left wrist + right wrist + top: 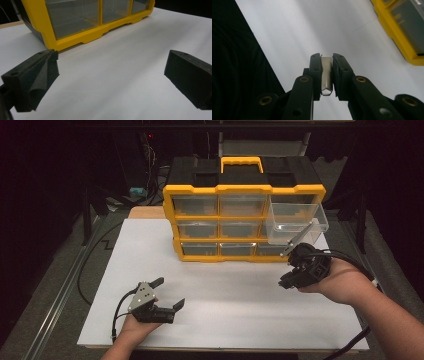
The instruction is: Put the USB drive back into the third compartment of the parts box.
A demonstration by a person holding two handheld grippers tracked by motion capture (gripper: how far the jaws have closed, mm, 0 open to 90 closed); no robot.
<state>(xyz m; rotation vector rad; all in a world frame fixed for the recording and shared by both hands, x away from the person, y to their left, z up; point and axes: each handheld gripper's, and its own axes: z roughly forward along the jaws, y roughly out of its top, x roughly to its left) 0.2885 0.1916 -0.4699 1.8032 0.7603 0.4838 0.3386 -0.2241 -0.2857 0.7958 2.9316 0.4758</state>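
High view: a yellow and black drawer cabinet (244,210) stands at the far side of the white desk (225,295). Its top right clear drawer (296,222) is pulled out and hangs tilted forward. The right tongs (289,251) reach up to the drawer's front lower edge, gripping a thin metal piece there (too small to identify). The left tongs (167,292) rest low over the near left of the desk, jaws spread wide, nothing between them.

Left gripper view: both black jaws stand far apart over bare white desk, with the cabinet's (82,22) bottom row of drawers ahead.

Right gripper view: the jaws are clenched on a narrow silvery metal strip (326,75); the cabinet's yellow corner (404,32) sits at upper right.
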